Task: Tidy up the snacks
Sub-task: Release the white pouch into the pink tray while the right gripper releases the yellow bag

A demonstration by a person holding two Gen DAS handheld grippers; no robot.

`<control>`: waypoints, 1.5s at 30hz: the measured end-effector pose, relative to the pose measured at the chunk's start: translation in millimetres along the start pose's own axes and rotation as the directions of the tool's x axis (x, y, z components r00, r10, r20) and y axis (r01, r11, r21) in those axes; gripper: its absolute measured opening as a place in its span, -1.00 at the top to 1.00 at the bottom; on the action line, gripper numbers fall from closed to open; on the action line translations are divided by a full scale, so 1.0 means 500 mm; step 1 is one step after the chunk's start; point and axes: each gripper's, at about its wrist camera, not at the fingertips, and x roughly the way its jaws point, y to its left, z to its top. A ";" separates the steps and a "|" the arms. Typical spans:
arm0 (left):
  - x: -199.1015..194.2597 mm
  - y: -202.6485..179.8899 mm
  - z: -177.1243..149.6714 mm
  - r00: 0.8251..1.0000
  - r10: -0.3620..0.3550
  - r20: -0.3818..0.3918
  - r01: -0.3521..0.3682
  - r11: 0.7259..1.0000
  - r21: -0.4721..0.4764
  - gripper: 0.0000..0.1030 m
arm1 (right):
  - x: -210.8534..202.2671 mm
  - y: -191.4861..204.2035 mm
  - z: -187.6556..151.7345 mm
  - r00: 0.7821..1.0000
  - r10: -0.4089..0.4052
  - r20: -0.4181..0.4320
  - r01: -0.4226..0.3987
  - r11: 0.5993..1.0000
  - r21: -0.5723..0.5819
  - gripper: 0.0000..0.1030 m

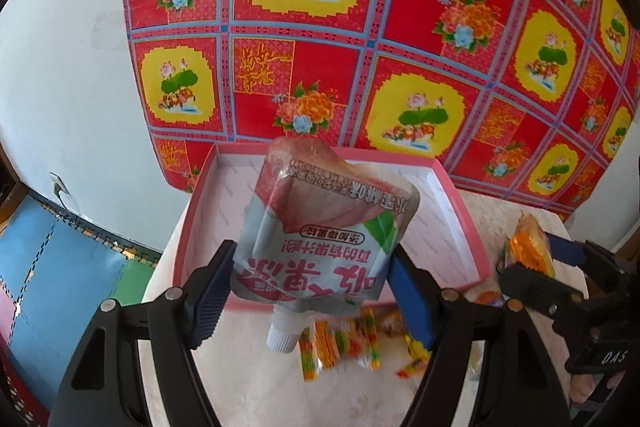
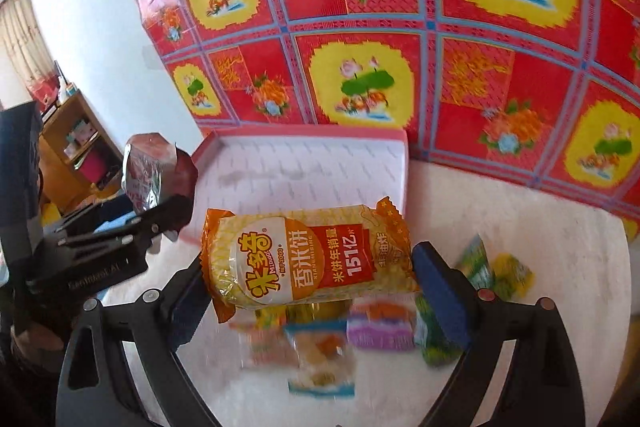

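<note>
Hanging spout-down, the white-and-pink spouted jelly pouch (image 1: 324, 231) is sitting clamped in the left gripper (image 1: 310, 281), directly before the shallow pink-rimmed cardboard box (image 1: 460, 203) at frame centre. The right gripper (image 2: 308, 279) fingers are squeezing the orange-and-yellow rice-cracker packet (image 2: 310, 259), its long axis crosswise, with the box just above it in the frame.

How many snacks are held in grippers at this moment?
2. The jelly pouch hangs cap-down in the left gripper, over the pink box. The rice cracker pack lies crosswise in the right gripper. Other snacks lie loose on the table.

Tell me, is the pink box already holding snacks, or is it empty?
Empty, as far as visible. The pink box shows only its bare white patterned floor; the jelly pouch and rice cracker pack are held in grippers above the table.
</note>
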 end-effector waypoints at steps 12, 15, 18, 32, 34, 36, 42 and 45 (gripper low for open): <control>0.112 0.020 0.060 0.999 0.022 -0.045 -0.022 1.000 0.009 -0.50 | 0.130 -0.026 0.084 0.998 -0.002 -0.063 0.005 0.999 0.038 -0.85; 0.149 0.026 0.071 0.997 0.029 -0.064 -0.029 1.000 0.008 -0.51 | 0.160 -0.034 0.099 0.997 -0.008 -0.078 0.011 0.999 0.040 -0.85; 0.178 0.032 0.078 0.996 0.036 -0.080 -0.036 0.999 -0.001 -0.51 | 0.189 -0.039 0.112 0.996 -0.016 -0.091 0.019 0.999 0.033 -0.86; 0.236 0.036 0.070 0.996 0.039 -0.084 -0.037 0.999 0.027 -0.75 | 0.240 -0.031 0.133 0.998 -0.031 -0.051 0.030 1.000 -0.008 -0.89; 0.237 0.041 0.068 0.996 0.042 -0.084 -0.041 0.999 0.018 -0.75 | 0.238 -0.026 0.135 0.998 -0.031 -0.046 0.030 0.999 -0.018 -0.89; 0.239 0.045 0.070 0.995 0.046 -0.086 -0.045 0.999 0.015 -0.75 | 0.241 -0.013 0.137 0.998 -0.035 -0.044 0.033 0.999 -0.032 -0.89; 0.215 0.043 0.070 0.995 0.058 -0.084 -0.057 0.998 0.015 -0.75 | 0.224 -0.015 0.124 0.999 -0.021 -0.047 0.021 1.000 -0.005 -0.89; 0.197 0.038 0.065 0.995 0.059 -0.086 -0.057 0.998 0.018 -0.75 | 0.211 -0.015 0.112 0.999 -0.020 -0.043 0.020 1.000 0.003 -0.89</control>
